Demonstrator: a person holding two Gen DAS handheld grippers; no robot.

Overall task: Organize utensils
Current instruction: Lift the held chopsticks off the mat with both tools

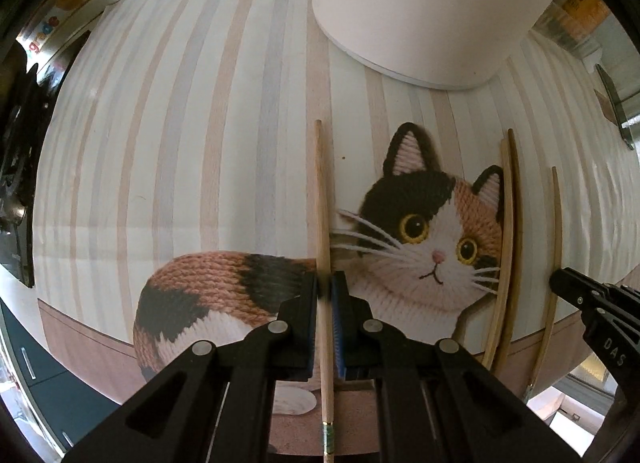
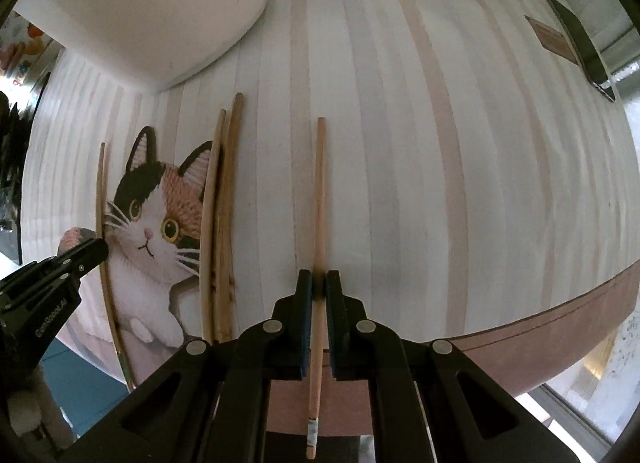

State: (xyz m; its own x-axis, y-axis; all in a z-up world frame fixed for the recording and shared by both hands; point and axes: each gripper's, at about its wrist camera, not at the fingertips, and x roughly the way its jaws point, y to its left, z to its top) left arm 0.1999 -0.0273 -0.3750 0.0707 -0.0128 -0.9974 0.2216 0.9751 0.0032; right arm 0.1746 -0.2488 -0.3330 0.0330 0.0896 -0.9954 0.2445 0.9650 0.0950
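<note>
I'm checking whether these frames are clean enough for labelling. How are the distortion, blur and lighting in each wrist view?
Left wrist view: strong fisheye bowing of the striped mat and outer chopsticks; the cat print is sharp, light soft and warm. Right wrist view: same barrel bend, brighter, with the stripes washed pale and slightly smeared; the gripped chopstick stays readable.

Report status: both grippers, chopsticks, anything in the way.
Left gripper shut on a chopstick. Right gripper shut on another chopstick. Two more chopsticks lie paired between them on the cat mat. Nothing in the way.
</note>
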